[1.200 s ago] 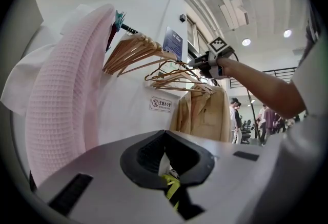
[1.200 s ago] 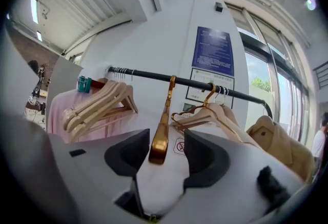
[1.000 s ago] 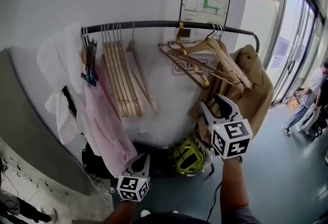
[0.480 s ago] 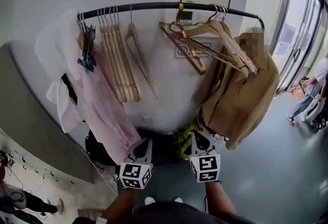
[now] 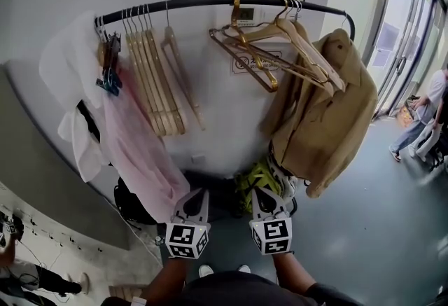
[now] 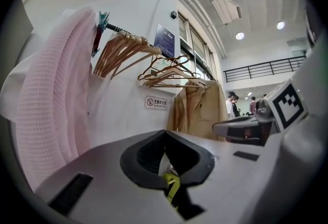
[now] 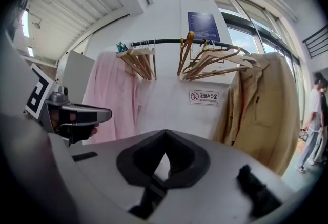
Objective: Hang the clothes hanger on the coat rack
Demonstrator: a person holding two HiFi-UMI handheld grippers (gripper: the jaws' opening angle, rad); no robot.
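The black coat rack rail [image 5: 210, 1] runs across the wall. A row of wooden hangers [image 5: 150, 80] hangs at its left part. More wooden and gold hangers [image 5: 262, 52] hang tilted right of the middle, also seen in the right gripper view as hangers [image 7: 205, 61]. My left gripper [image 5: 198, 192] and right gripper [image 5: 257, 192] are side by side low down, well below the rail. Both are shut with nothing between the tips, as the left gripper [image 6: 165, 133] and right gripper [image 7: 165, 133] views show.
A tan jacket [image 5: 325, 112] hangs at the rail's right end. A pink garment [image 5: 136, 147] and a white one [image 5: 70, 87] hang at the left. A yellow-green helmet [image 5: 255, 182] and a black bag [image 5: 129, 206] lie below. People [image 5: 427, 115] stand by the glass doors.
My right gripper dropped from up by the tan jacket and hangers to beside the left gripper, and its open jaws closed. The left gripper stayed put.
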